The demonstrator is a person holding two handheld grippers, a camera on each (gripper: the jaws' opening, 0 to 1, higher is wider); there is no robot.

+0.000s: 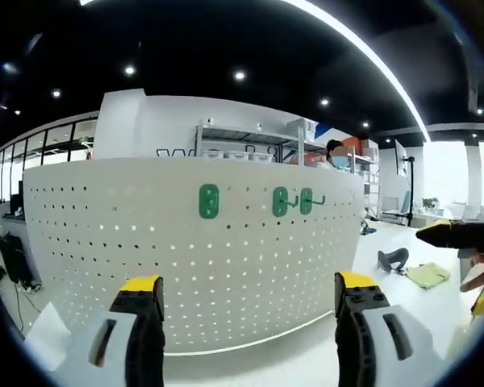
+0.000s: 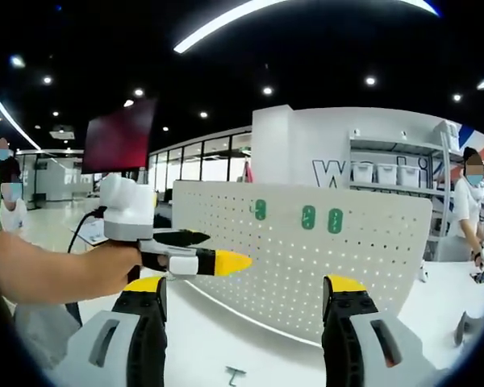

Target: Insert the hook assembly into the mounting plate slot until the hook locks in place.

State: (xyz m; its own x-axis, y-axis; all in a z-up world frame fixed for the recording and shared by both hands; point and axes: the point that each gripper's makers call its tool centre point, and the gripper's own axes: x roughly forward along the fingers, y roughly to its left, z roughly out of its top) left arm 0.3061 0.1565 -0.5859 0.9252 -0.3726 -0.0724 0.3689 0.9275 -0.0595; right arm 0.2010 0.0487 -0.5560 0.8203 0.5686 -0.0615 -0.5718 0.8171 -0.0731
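The white pegboard (image 1: 194,258) stands upright on the white table (image 1: 306,359) and serves as the mounting plate; everything else is best placed against it. Three green hook bases already sit on its upper face: one alone (image 1: 209,201) toward the left, and a pair (image 1: 281,201) (image 1: 306,201) close together to its right, the pair showing dark hook arms pointing right. The left gripper (image 1: 248,310) faces the board squarely from in front, its yellow-tipped jaws wide apart with nothing between them; the right gripper (image 2: 244,310) also stands with its jaws spread and empty, looking at the board from an angle off to the side. In the right gripper view a small metal hook part (image 2: 235,373) lies on the table in front of the board (probably the piece to be inserted, though it is too small to be sure). The likely step is picking up that loose hook. To do it well, the right gripper should come down over the part, close on its shank rather than its mounting end, and keep the tabs free to enter the slots. The left gripper could steady the board's edge, since a free-standing panel may tip under push.
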